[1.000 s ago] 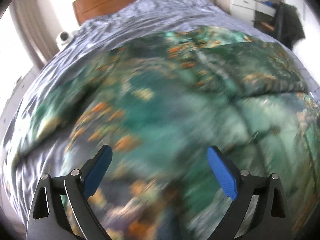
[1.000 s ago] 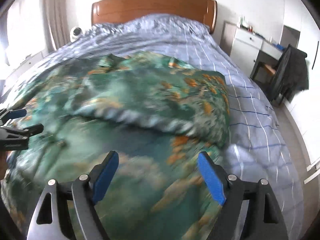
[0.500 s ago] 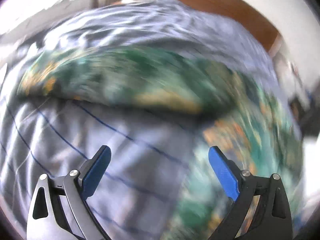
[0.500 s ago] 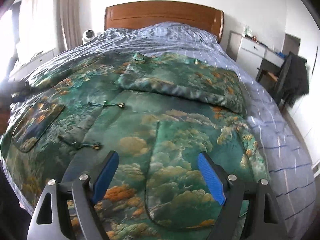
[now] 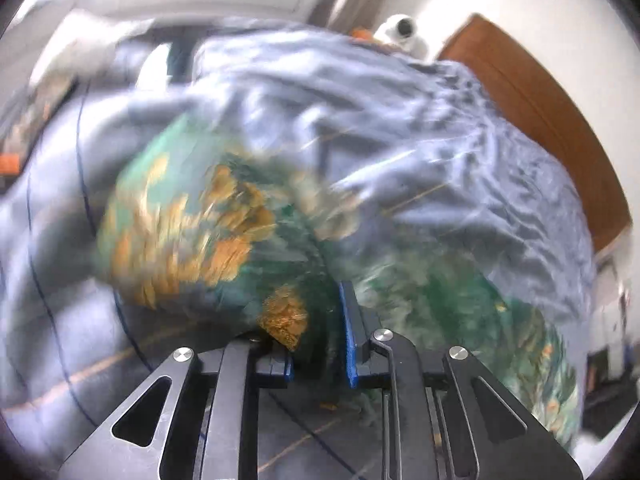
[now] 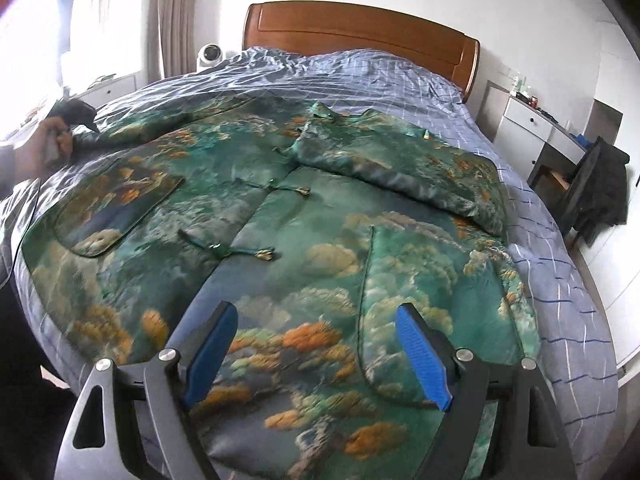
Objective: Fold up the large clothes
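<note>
A large green jacket [image 6: 304,216] with orange and cloud print lies spread front-up on the bed, its right sleeve [image 6: 404,168] folded across the chest. My left gripper [image 5: 320,344] is shut on the end of the left sleeve [image 5: 188,232], which bunches up in front of its camera. In the right wrist view the left gripper [image 6: 80,114] shows at the far left edge of the bed, held by a hand. My right gripper [image 6: 316,356] is open and empty, above the jacket's lower hem.
The bed has a blue checked cover [image 6: 560,280] and a wooden headboard [image 6: 360,36]. A white camera [image 6: 210,54] stands by the headboard. A white dresser [image 6: 532,128] and a chair with a dark garment [image 6: 596,188] stand to the right.
My left gripper has swung left to the sleeve end and shut on it; it was open before. My right gripper has stayed open above the hem.
</note>
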